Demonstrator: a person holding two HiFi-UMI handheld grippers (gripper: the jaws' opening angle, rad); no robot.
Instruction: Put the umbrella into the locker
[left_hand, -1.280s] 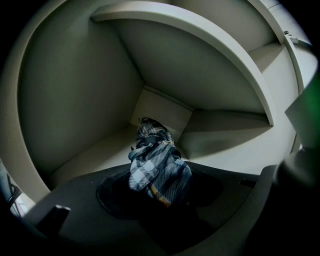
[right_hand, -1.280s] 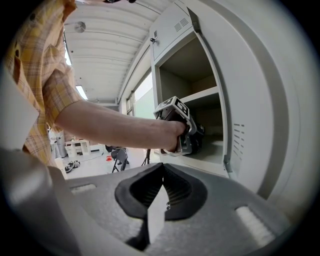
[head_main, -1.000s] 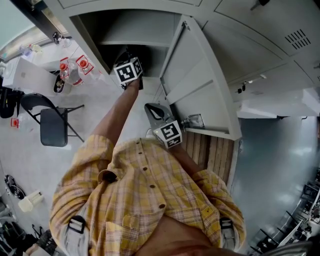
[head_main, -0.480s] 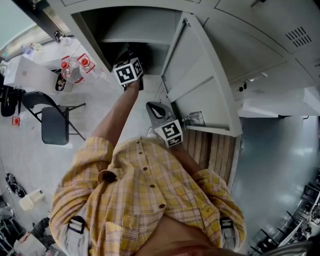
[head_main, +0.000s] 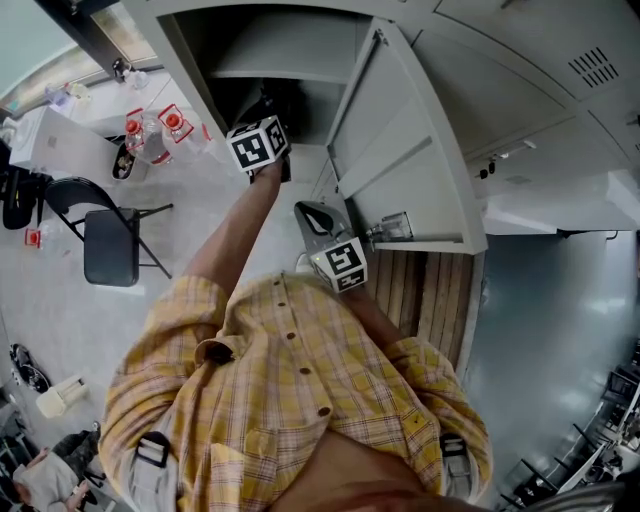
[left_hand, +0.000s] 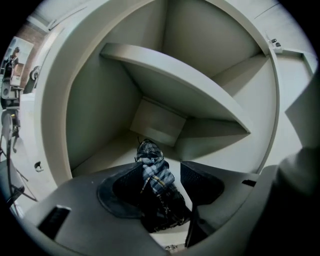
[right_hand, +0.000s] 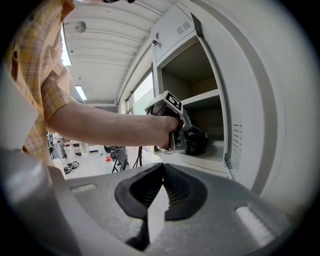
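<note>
1. Where the head view begins at the left: black folding chair (head_main: 105, 245) on the pale floor, and above it in the picture a white table (head_main: 60, 150) carrying clear bottles (head_main: 150, 135) with red labels.
2. Next to the right, left tongs (head_main: 266, 102) at the end of a bare forearm, reaching into the open locker (head_main: 290, 45) below its shelf (left_hand: 175, 80).
3. Closing at this moment, yet not clamped: umbrella (left_hand: 151, 167) lying between the two pads, with a strip of locker floor showing beside the right pad.
4. Folded and dark plaid, resting on the floor of the lower compartment under the shelf, far end pointing toward the back wall.
5. Further right, right tongs (head_main: 318, 218) held close to the yellow checked shirt (head_main: 290, 380), outside the locker and near the door's lower edge; closed tip to tip, gripping nothing.
6. Rightmost, grey locker door (head_main: 400, 150) swung wide open, with wooden boards (head_main: 420, 300) below it in the picture.
</note>
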